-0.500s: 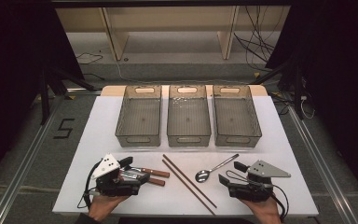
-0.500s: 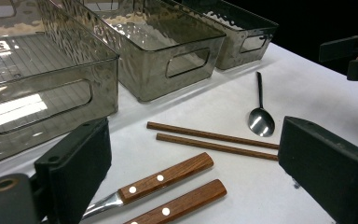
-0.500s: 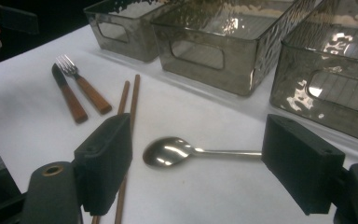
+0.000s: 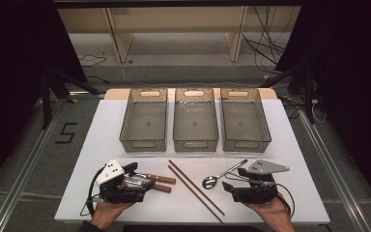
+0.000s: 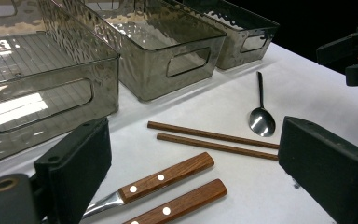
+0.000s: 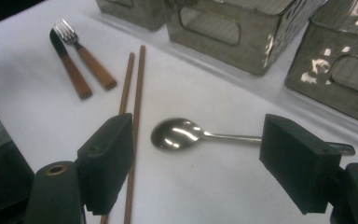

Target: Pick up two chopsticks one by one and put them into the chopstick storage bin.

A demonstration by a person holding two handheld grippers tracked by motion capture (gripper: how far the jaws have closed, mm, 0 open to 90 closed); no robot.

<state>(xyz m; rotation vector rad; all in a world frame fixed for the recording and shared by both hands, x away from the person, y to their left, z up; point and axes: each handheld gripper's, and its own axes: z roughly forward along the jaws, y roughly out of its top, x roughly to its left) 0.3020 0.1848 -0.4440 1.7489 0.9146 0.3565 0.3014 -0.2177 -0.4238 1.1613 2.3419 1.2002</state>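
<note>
Both grippers rest at the near edge of a white board [image 4: 101, 145]. My left gripper [image 4: 142, 181] [image 5: 203, 158] stands open with its jaws wide apart. A wooden-handled fork [image 4: 162, 179] [image 5: 168, 175] and knife [image 4: 163, 188] [image 5: 182, 203] lie between them. My right gripper [image 4: 233, 180] [image 6: 203, 158] is open too, and the bowl of a metal spoon [image 4: 222, 175] [image 6: 175, 133] lies between its jaws. Two brown chopsticks [image 4: 195, 191] [image 5: 214, 140] [image 6: 135, 93] lie side by side between the grippers. Nothing is held.
Three empty smoky clear bins stand in a row at the back of the board: left [image 4: 137, 144], middle [image 4: 195, 144] and right [image 4: 246, 144]. Bare board surrounds the cutlery. Metal rails [image 4: 24, 179] run along the table's sides.
</note>
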